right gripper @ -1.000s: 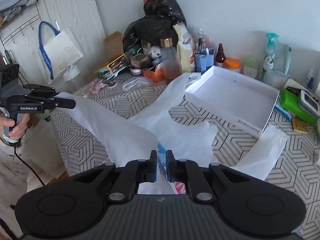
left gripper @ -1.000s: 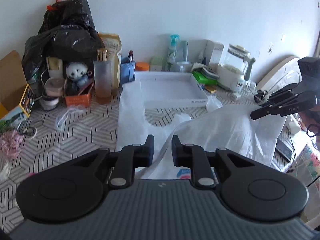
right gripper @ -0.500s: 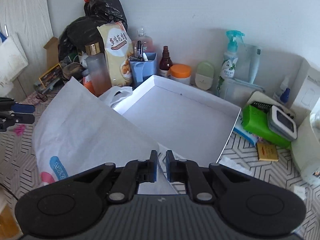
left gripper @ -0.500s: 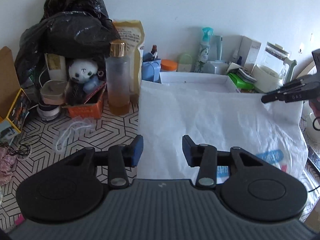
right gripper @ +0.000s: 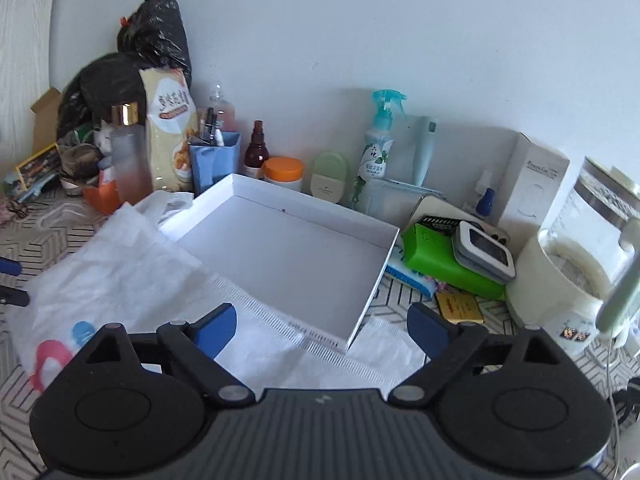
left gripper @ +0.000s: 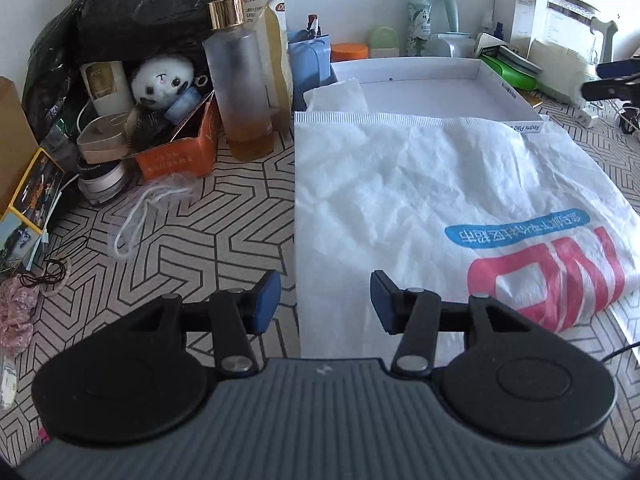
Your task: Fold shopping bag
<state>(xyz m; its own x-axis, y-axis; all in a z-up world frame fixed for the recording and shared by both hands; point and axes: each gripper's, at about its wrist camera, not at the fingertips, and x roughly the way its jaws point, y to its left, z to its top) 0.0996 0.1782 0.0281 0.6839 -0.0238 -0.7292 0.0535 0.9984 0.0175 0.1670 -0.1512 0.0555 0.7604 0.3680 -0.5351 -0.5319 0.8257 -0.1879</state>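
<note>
We have the shopping bag (left gripper: 420, 208) lying flat on the patterned table (left gripper: 208, 240), one fold apparently made: its crimped edge runs along 12 o'clock against the near wall of the white tray (left gripper: 404, 72), and the red and blue print faces up at 3 o'clock in the left wrist view. One handle (left gripper: 340, 92) sticks out past that edge into the tray. The bag looks broad and only loosely pressed, so we judge the task to be roughly at its first stage, with narrower folds left to do.

Our left gripper (left gripper: 324, 300) is wide open and holds nothing; its fingers straddle the bag's left edge at 6 o'clock. Our right gripper (right gripper: 320, 328) is likewise spread wide and empty, hovering over the crimped edge where it meets the tray's corner.

As for containers, the white tray holds nothing but that stray handle and a small dark speck. The orange box (left gripper: 176, 148) at 10 o'clock holds a white plush toy (left gripper: 160, 80) and some small items we cannot identify. The blue holder (right gripper: 214, 160) carries pens. At 3 o'clock in the right wrist view, the kettle (right gripper: 580, 248) has a pale fill we cannot identify.
</note>
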